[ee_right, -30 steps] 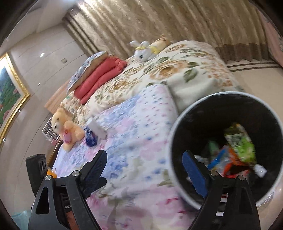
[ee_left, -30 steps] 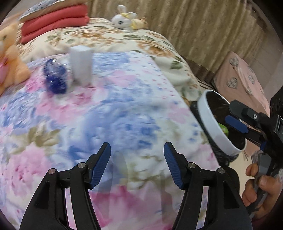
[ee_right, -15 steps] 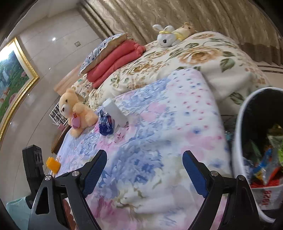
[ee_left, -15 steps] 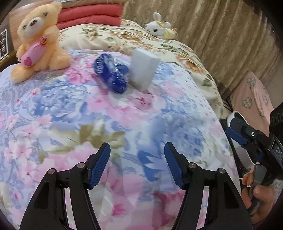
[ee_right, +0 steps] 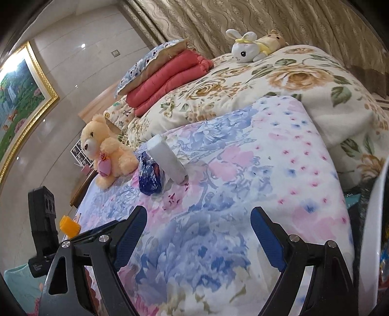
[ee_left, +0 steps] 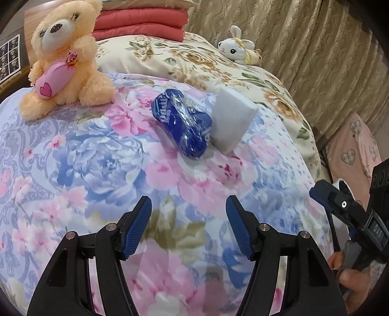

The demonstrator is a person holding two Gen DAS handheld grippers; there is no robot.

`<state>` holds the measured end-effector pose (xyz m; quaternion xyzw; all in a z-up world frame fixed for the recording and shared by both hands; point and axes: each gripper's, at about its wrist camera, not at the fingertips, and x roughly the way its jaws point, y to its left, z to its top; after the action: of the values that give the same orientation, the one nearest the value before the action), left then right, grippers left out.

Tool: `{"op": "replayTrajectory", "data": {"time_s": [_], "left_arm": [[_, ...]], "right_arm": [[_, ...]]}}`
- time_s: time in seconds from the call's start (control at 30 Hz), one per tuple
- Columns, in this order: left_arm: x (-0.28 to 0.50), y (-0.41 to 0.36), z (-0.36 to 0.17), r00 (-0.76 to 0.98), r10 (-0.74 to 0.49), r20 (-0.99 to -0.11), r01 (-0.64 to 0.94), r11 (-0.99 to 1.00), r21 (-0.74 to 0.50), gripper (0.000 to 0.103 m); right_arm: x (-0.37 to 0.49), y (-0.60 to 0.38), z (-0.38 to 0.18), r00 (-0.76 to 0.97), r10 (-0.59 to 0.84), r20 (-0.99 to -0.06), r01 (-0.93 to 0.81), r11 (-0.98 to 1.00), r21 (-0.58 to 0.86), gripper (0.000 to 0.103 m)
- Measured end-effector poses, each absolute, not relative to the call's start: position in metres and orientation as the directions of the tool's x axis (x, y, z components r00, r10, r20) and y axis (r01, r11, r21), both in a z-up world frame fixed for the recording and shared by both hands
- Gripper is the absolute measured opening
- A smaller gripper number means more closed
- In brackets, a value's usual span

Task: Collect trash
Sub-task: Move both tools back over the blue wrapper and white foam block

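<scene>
Straight ahead of the left gripper, up the floral bed cover: a crumpled blue wrapper, touching the white block standing just right of it. Jaws spread wide, nothing between them, hanging above the cover, well short of the wrapper. Off to the far left, a peach teddy bear hugging a pink heart pillow. Beyond, a white bunny plush and folded red blankets.

Over to the right gripper: released too, empty, pads wide apart over the same bed cover. Ahead and left of it, wrapper and block side by side. At the far right edge, the white rim of the trash bin, coloured litter glimpsed inside.
</scene>
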<state>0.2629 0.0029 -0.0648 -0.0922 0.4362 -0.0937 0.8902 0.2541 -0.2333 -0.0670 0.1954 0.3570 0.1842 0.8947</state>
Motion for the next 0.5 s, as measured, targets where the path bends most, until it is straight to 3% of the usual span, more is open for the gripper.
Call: {"op": "replayTrajectory", "data": {"time_s": [0.5], "left_arm": [[0.307, 0.007, -0.068, 0.609, -0.24, -0.756, 0.08, 0.967, -0.243, 0.064]], "right_arm": [[0.313, -0.193, -0.079, 0.602, 0.552, -0.577, -0.287, 0.824, 0.489, 0.071]]}}
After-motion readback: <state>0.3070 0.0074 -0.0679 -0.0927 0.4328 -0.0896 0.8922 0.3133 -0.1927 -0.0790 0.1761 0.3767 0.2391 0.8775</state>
